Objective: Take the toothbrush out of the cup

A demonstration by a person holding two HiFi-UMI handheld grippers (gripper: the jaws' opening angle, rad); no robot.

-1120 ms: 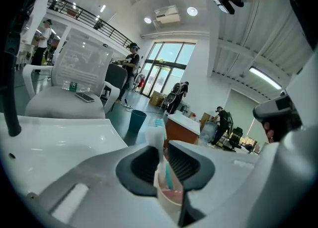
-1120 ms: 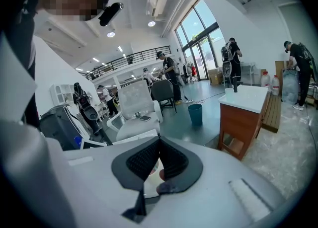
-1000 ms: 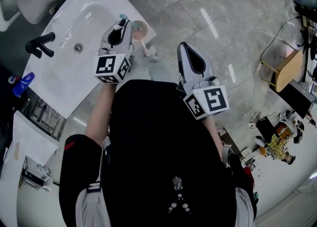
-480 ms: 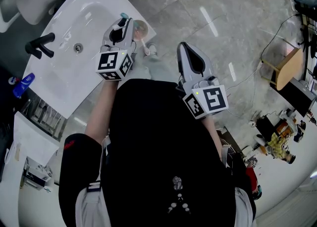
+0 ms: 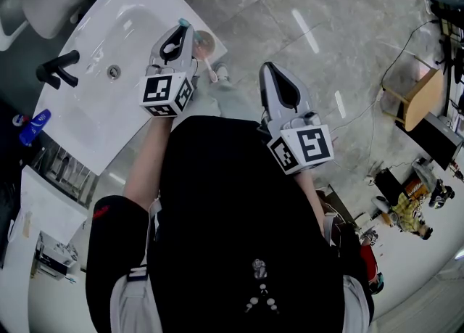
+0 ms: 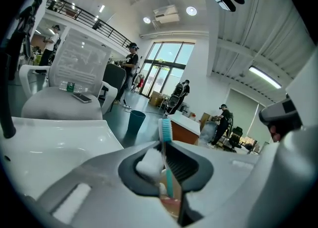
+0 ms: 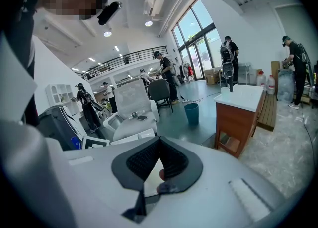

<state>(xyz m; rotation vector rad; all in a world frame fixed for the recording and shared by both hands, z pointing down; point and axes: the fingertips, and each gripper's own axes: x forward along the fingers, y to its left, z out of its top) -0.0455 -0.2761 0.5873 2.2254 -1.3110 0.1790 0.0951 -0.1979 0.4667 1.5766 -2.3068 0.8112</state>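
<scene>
Left claw [image 6: 166,152] is clenched on the toothbrush [image 6: 165,127] handle, with the teal bristle head sticking up past the tips. The handle's lower end is seen running down to the pink cup [image 5: 205,42], which is set at a corner of the white washbasin [image 5: 101,117], well apart from the black tap [image 5: 58,67]. Right claw [image 7: 159,142] is clenched on nothing and held over the grey floor [image 5: 326,41].

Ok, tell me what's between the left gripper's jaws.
A teal plastic toothbrush, upright, clamped by the left gripper; the left gripper view shows it.
</scene>
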